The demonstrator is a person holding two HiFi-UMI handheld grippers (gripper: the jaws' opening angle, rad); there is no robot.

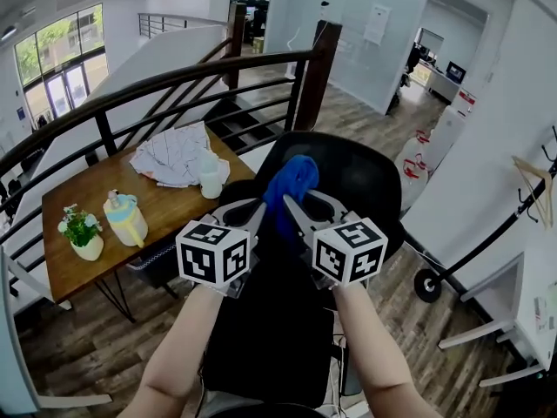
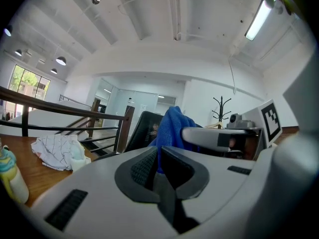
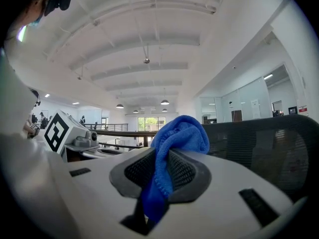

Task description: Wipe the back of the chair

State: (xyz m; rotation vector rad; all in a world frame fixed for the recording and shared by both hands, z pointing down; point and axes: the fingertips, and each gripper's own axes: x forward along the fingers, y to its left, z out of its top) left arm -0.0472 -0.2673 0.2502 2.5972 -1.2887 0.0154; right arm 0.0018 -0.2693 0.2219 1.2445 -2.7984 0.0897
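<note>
Mezzanine office: brown wooden desk [image 1: 165,212] beside a black stair railing [image 1: 174,81]. Black mesh-backed office chair [image 1: 365,181] stands ahead. Blue microfibre cloth [image 1: 291,181], probably soft, light and limp, is bunched before the chair's back. Left gripper [image 1: 260,207] and right gripper [image 1: 291,202] fingers are both clamped on its lower folds, a sound hold.

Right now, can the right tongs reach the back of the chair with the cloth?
Probably yes. The right tongs are shut on the cloth, and the chair back stands close behind it with nothing between. The left tongs grip the same cloth, so both may have to move together.
</note>
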